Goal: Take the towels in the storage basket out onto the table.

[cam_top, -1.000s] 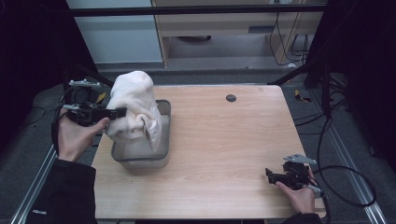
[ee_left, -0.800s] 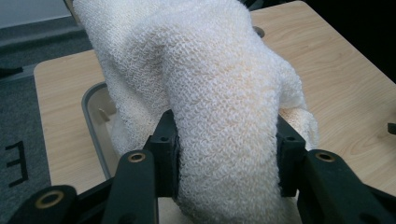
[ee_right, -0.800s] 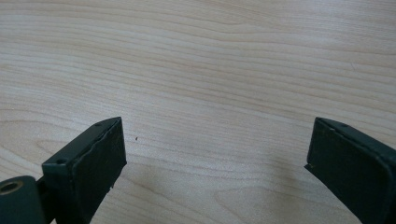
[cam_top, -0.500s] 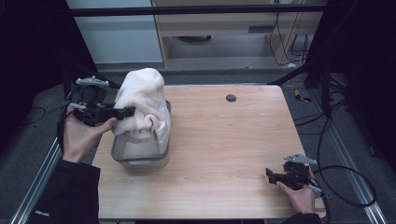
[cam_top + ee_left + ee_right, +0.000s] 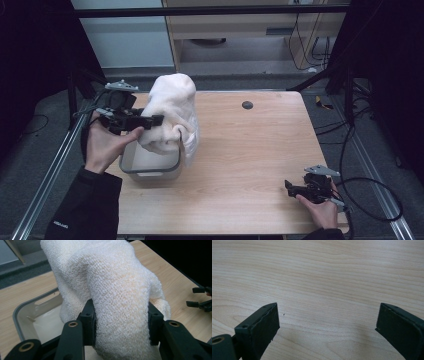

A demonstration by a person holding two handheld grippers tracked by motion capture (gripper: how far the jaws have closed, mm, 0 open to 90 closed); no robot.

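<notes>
Towel (image 5: 172, 112), clamped in the left gripper (image 5: 150, 120), has risen rightward from the grey bin (image 5: 150, 172) at frame left, nearly lifted clear; right gripper (image 5: 290, 187) rests wide open

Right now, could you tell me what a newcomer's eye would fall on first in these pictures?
First comes the big white towel, bunched and lifted over the grey bin at the table's left side, clamped in the left tongs. Next, the right tongs rest open at the near right corner of the wooden table, with nothing between the jaws. A small dark round spot marks the far edge.
</notes>
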